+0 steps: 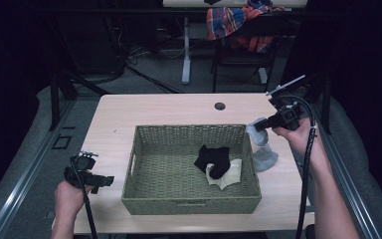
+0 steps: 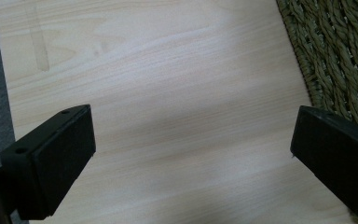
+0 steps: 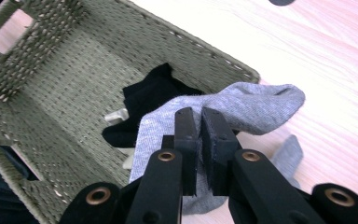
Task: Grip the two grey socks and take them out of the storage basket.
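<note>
A green woven basket sits mid-table; inside lie a black sock and a cream sock. My right gripper is shut on a grey sock, lifting its upper end just right of the basket's right wall while the lower end rests on the table. In the right gripper view the jaws pinch the grey sock above the basket rim, with the black sock beyond. My left gripper hovers open left of the basket; its view shows bare wood between the pads.
The wooden table has a cable hole at the back. Behind it stands a chair draped with a plaid cloth. The basket's wall lies close to the left gripper's right jaw.
</note>
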Motion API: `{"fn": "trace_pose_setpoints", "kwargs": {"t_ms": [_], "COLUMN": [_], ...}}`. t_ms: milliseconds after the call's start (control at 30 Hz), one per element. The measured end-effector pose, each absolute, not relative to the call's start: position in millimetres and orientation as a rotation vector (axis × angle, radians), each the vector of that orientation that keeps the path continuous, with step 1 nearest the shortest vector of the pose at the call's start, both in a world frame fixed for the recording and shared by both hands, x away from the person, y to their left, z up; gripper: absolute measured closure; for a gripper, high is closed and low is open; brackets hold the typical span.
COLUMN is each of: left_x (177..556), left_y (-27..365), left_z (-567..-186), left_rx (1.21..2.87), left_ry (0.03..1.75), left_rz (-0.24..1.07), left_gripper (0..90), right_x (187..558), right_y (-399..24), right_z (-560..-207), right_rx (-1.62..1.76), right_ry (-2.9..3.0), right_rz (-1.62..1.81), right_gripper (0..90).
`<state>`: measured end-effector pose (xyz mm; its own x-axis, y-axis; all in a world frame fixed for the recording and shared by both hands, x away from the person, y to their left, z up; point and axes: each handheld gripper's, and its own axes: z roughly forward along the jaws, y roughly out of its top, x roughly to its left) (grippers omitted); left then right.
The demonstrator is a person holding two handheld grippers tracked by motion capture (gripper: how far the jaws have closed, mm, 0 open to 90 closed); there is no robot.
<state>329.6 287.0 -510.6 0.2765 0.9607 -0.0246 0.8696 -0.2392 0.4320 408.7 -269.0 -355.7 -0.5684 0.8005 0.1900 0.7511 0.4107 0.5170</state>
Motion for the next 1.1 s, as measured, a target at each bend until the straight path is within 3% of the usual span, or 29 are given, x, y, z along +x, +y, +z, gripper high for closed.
{"fn": "trace_pose_setpoints", "kwargs": {"t_ms": [1100], "left_x": [330.7], "left_y": [286.7], "left_z": [-510.6], "left_rx": [2.208], "left_ry": [1.638], "left_rz": [0.339], "left_gripper": [0.2], "right_x": [414.6], "right_y": [-306.9], "right_z": [-379.3], "right_rx": [1.564], "right_ry": [2.51], "right_rz": [0.72], "right_gripper": [85.6]}}
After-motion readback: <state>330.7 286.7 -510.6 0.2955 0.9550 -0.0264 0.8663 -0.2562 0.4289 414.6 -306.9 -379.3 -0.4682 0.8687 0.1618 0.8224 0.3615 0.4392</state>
